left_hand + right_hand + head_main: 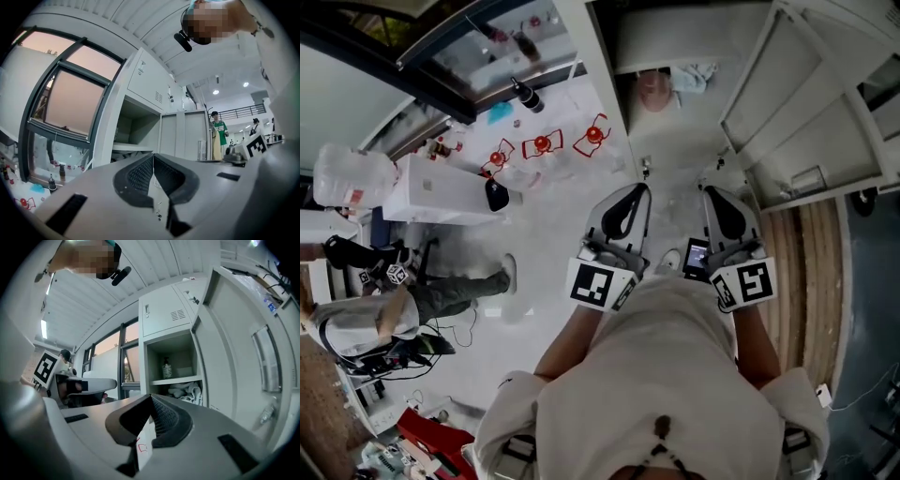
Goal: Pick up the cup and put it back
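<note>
Both are clenched on nothing: the left hand-held gripper and the right hand-held gripper point toward the open locker. I can't pick out a cup for sure. A pinkish round thing ahead, between the two, may be it. To do this well, I'd spread the jaws before reaching, then go in level, clear of the shelf edge. Counted: two hand-held grippers, one bottle ahead of the right one, one heap of cloths beneath it.
</note>
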A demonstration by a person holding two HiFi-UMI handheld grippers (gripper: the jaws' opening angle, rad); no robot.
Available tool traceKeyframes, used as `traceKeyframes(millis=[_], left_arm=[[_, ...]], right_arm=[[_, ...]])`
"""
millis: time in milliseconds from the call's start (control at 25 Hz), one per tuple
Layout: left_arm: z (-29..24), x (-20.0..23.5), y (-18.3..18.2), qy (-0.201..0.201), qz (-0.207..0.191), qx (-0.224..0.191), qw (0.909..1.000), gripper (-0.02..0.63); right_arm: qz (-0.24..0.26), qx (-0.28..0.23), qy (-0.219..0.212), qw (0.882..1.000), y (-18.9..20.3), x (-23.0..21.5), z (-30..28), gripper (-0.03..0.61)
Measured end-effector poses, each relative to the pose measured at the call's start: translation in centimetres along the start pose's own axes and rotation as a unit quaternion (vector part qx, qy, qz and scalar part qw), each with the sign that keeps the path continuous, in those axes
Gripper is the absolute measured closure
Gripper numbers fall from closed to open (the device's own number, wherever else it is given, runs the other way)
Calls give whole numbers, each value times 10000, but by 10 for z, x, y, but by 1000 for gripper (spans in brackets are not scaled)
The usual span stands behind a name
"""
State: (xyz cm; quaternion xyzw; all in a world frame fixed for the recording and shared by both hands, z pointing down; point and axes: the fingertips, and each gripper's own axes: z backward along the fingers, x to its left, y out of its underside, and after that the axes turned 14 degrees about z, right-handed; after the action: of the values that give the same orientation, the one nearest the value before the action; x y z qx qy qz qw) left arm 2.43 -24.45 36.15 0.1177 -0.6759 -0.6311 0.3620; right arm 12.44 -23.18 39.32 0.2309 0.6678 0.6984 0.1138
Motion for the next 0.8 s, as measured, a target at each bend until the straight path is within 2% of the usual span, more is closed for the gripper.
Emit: traceKeyframes(millis=[360, 800], left_arm=[[79, 15, 1, 426, 131, 216, 9988, 604], [183, 45, -10, 692, 276, 215, 9970, 604]], right_arm=[[-211, 177, 579, 9979, -12, 72, 24, 554], [-177, 139, 901, 9957, -38, 192, 42, 554]])
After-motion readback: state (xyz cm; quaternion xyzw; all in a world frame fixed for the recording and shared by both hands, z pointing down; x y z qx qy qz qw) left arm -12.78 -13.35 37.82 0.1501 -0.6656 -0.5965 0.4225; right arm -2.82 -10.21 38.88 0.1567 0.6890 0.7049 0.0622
